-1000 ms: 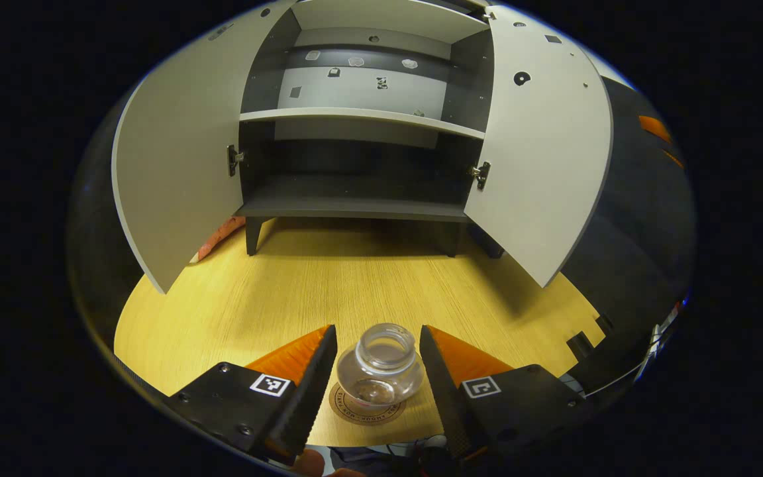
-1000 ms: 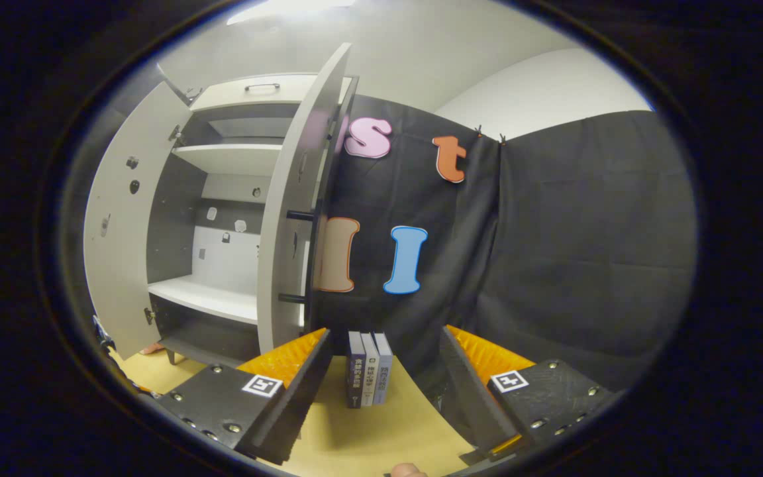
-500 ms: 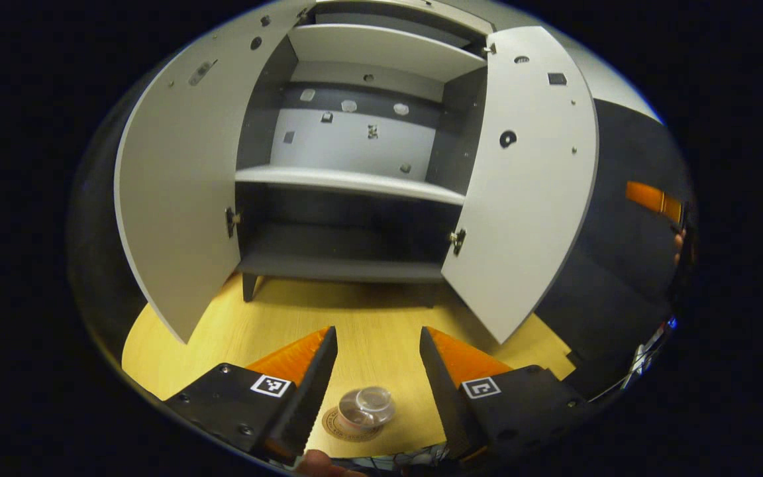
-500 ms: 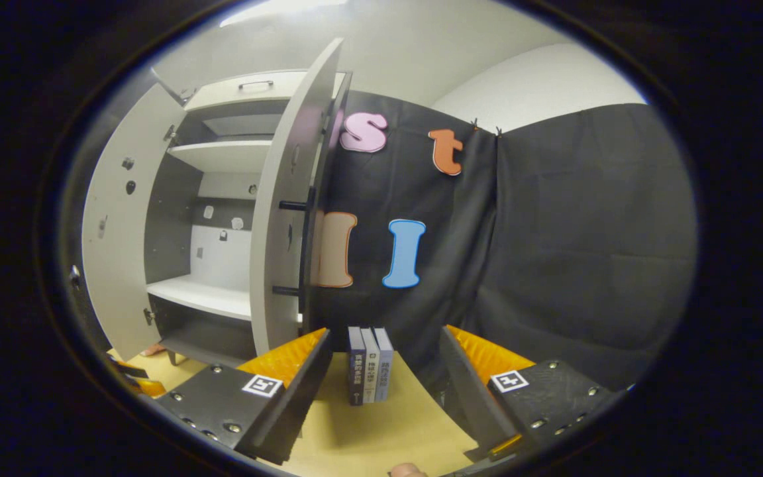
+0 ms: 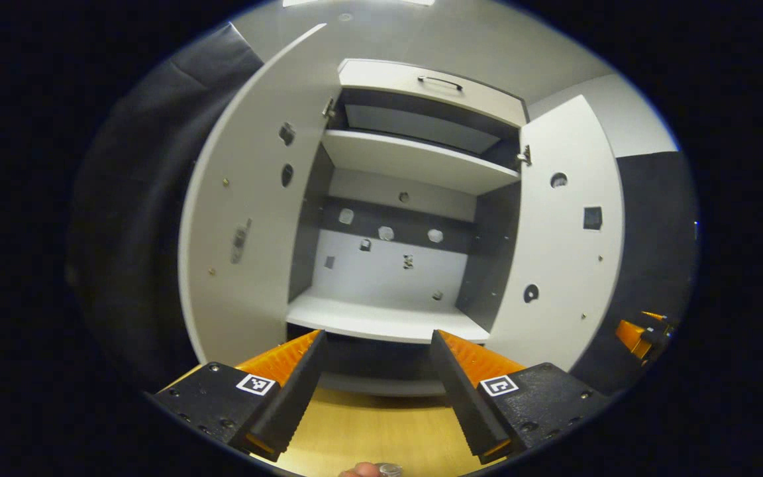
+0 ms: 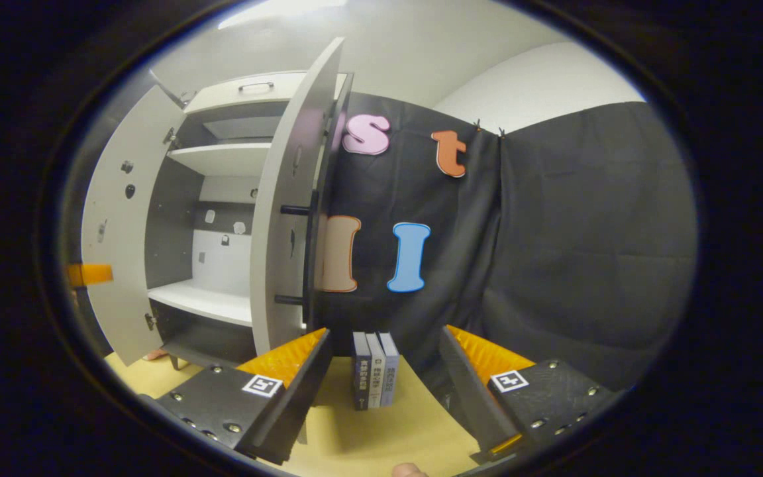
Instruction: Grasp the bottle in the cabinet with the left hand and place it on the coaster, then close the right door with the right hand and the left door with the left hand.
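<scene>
Left gripper (image 5: 375,391) is pointing level at the open cabinet (image 5: 414,278), fingers spread wide and holding nothing, wooden tabletop (image 5: 375,430) showing between them. The bottle (image 5: 390,470) is sitting at the very bottom edge of the left gripper view, just a sliver of clear glass rim beside a fingertip of the person's hand (image 5: 358,471); the coaster is not something I can make out from here, so whether the bottle is resting on it cannot be told. Both cabinet doors are standing open: left door (image 5: 249,232) swung wide toward the camera's left, right door (image 5: 563,245) swung out on the other side, inner faces showing holes and small fittings. Inside, a white shelf (image 5: 388,318) is lying bare, a second shelf above it, a drawer front with a handle (image 5: 444,81) at the top. Far right in this view, a piece of the other gripper is peeking in near the right door's lower edge. Right gripper (image 6: 381,391) is hovering beside the cabinet (image 6: 222,218), fingers likewise spread wide around nothing, aimed past the right door's (image 6: 285,225) outer edge toward the black cloth wall. A short row of books (image 6: 375,377) is standing upright on the tabletop (image 6: 381,437) between its fingers, farther off. The door's dark handle bar (image 6: 308,255) is facing the wall.
</scene>
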Demonstrator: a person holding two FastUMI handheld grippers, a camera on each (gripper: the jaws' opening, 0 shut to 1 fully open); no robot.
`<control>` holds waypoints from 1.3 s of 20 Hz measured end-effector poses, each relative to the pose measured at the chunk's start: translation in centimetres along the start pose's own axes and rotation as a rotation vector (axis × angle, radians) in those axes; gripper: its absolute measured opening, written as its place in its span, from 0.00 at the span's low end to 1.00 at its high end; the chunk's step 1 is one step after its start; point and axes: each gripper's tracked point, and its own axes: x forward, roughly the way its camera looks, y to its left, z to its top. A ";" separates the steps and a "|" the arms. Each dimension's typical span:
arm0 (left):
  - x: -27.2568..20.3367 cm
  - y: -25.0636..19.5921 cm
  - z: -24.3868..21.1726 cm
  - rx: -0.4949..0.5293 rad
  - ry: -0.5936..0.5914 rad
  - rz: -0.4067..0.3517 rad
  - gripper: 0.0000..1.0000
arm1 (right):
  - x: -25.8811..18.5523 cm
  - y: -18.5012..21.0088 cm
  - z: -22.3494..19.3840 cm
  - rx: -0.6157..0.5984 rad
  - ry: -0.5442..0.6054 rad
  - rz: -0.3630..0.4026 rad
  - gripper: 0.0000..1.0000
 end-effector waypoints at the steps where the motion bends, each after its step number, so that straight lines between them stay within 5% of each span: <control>1: -0.4 1.2 1.0 0.010 -0.011 0.041 0.97 | 0.4 0.3 0.4 -0.001 -0.008 0.005 0.94; 6: -3.2 7.7 3.8 0.060 -0.015 0.261 0.97 | 2.3 0.7 3.6 -0.020 -0.068 0.009 0.99; 11: -5.4 11.2 4.7 0.079 -0.016 0.357 0.97 | 3.8 2.2 5.8 0.005 -0.110 0.032 0.94; 26: -7.2 14.7 3.2 -0.035 -0.006 0.446 0.97 | 4.1 2.5 6.2 0.033 -0.109 0.031 0.93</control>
